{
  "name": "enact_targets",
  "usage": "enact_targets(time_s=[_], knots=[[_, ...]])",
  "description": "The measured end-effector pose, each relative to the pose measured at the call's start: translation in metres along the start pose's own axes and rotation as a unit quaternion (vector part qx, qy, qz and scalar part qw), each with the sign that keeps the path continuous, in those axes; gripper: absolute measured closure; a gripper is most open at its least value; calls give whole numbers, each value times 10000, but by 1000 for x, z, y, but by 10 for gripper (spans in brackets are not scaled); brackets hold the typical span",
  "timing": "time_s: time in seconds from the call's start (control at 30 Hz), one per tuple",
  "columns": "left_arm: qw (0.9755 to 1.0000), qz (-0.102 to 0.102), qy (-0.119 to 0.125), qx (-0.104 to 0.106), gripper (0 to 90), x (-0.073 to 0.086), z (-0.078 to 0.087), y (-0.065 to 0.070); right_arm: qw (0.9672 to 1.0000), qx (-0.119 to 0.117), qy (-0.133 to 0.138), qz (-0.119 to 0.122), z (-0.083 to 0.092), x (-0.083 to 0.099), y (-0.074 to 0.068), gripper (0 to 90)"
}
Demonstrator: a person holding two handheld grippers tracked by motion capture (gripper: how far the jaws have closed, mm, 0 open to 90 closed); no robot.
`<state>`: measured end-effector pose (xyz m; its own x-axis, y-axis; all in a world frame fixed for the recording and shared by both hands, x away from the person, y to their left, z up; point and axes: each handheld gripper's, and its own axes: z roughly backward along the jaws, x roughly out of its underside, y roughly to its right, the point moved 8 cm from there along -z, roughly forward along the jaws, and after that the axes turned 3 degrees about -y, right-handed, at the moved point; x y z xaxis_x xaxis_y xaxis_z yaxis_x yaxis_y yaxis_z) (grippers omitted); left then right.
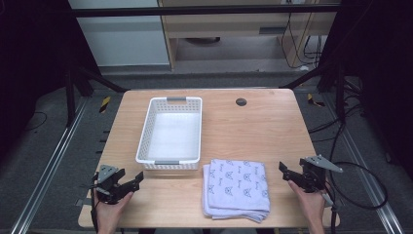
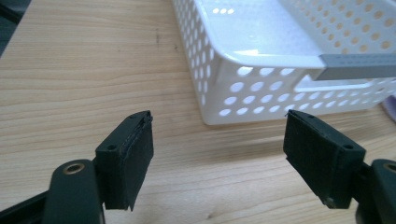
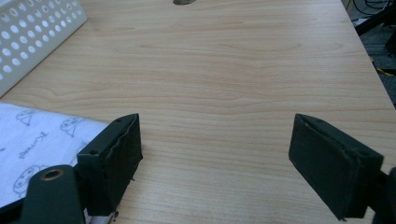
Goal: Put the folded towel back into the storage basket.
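On the wooden table (image 1: 272,131) we're just starting, both grippers, left (image 1: 127,184) and right (image 1: 287,171), wide open and empty, so probably grabbing the folded cloth (image 1: 237,187) for the basket (image 1: 146,134) next.

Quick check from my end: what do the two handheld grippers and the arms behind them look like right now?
Both grippers are black with two blocky jaws faced in dark pads. The left gripper and the right gripper each carry a grey three-cornered plate on top. A black cable loops away from the right one. Brass-coloured rivets mark the jaw arms in the gripper views. The forearms are bare, with no sleeves in sight.
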<state>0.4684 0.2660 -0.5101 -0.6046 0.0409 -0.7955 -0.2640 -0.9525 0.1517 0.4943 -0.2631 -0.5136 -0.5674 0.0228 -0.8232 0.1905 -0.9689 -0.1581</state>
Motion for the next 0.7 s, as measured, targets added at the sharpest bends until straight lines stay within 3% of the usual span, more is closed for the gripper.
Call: enact_targets(time_s=[0.13, 0.3, 0.7], knots=[[9999, -41, -25, 153, 238, 1, 0, 11, 9999, -51, 16, 87, 1, 0, -2, 182], [9989, -244, -27, 400, 235, 3, 0, 32, 9997, -141, 43, 210, 2, -1, -8, 187], [9966, -579, -54, 581, 240, 5, 0, 56, 9983, -466, 131, 315, 9, -6, -22, 257]])
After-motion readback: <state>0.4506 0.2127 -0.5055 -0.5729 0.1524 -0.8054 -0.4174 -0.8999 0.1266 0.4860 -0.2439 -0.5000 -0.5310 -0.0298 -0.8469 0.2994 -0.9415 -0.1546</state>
